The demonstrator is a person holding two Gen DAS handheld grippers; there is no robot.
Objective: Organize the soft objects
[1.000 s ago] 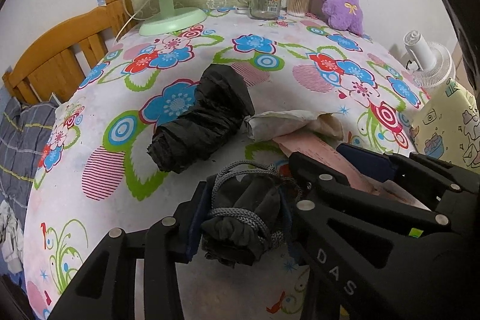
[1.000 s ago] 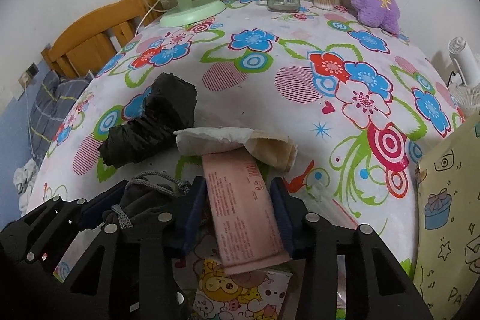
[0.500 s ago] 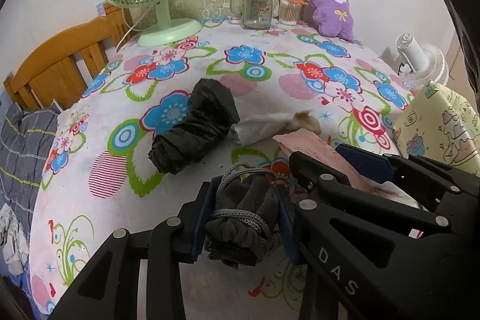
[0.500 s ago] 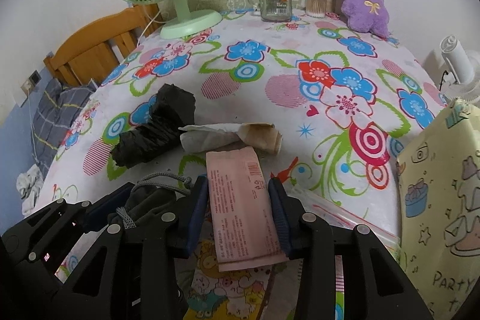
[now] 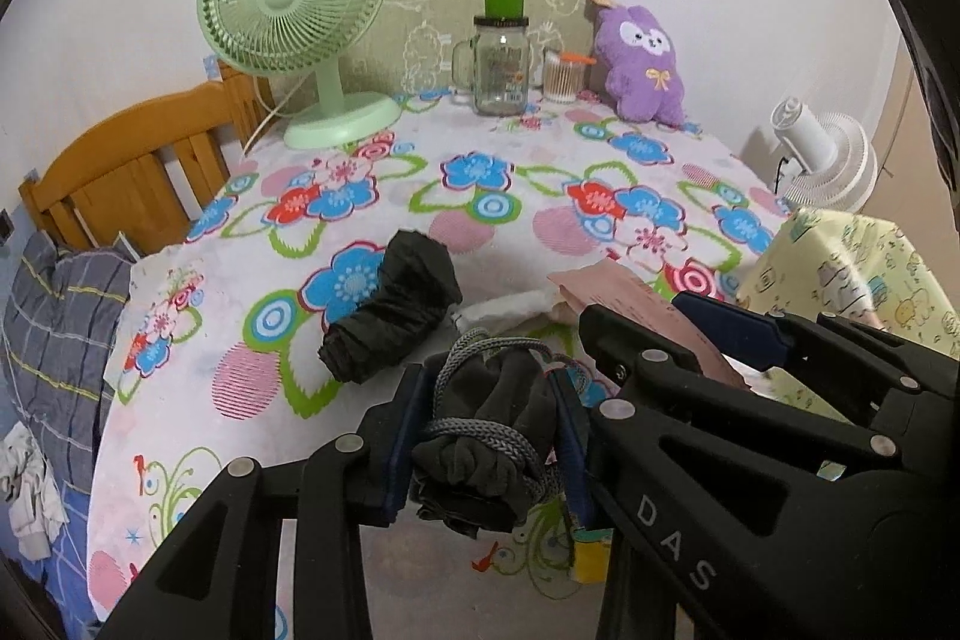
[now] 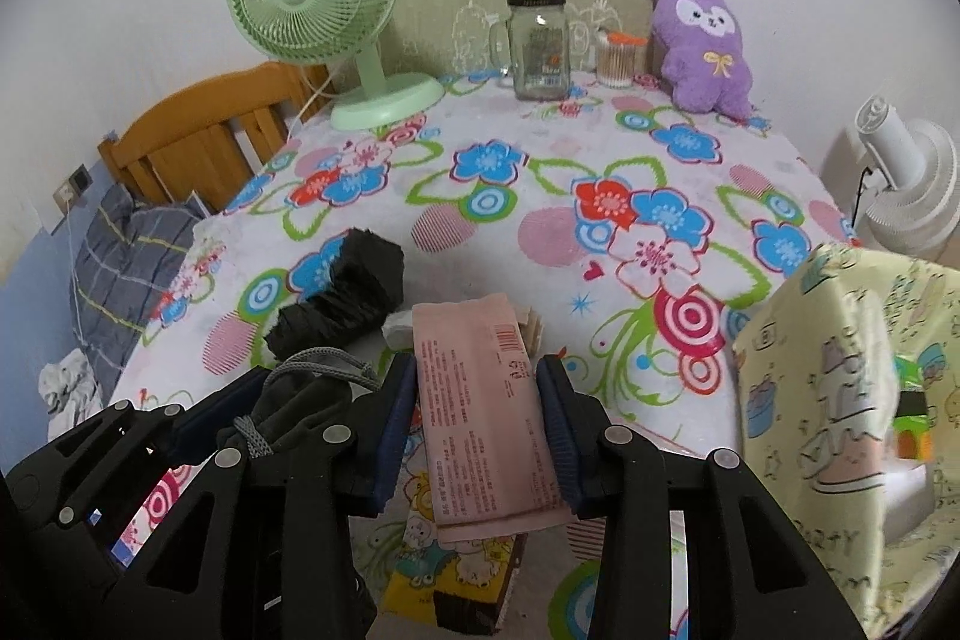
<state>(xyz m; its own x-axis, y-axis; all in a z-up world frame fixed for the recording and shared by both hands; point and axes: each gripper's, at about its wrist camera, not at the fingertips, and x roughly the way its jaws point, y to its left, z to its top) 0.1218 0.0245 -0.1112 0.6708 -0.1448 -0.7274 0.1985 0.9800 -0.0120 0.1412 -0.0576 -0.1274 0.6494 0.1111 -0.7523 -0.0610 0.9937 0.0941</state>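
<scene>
My left gripper (image 5: 489,439) is shut on a dark grey drawstring pouch (image 5: 486,436), held above the near edge of the flowered table (image 5: 360,196). My right gripper (image 6: 477,424) is shut on a flat pink packet (image 6: 480,412), held just right of the left gripper; the pouch also shows in the right wrist view (image 6: 288,406). A crumpled black cloth bundle (image 5: 390,310) lies on the table ahead, with a rolled white-and-tan item (image 5: 510,307) next to it. A purple plush toy (image 5: 642,70) sits at the far right.
A green desk fan (image 5: 300,10), a glass mug jar (image 5: 501,67) and a cotton swab cup (image 5: 564,76) stand at the back. A yellow patterned gift bag (image 6: 840,388) stands open at the right. A wooden chair (image 5: 132,172) is on the left, a white fan (image 5: 828,160) beyond the table.
Both grippers have lifted and drawn back from the table with the pouch and pink packet still held; the black bundle and rolled item look farther away.
</scene>
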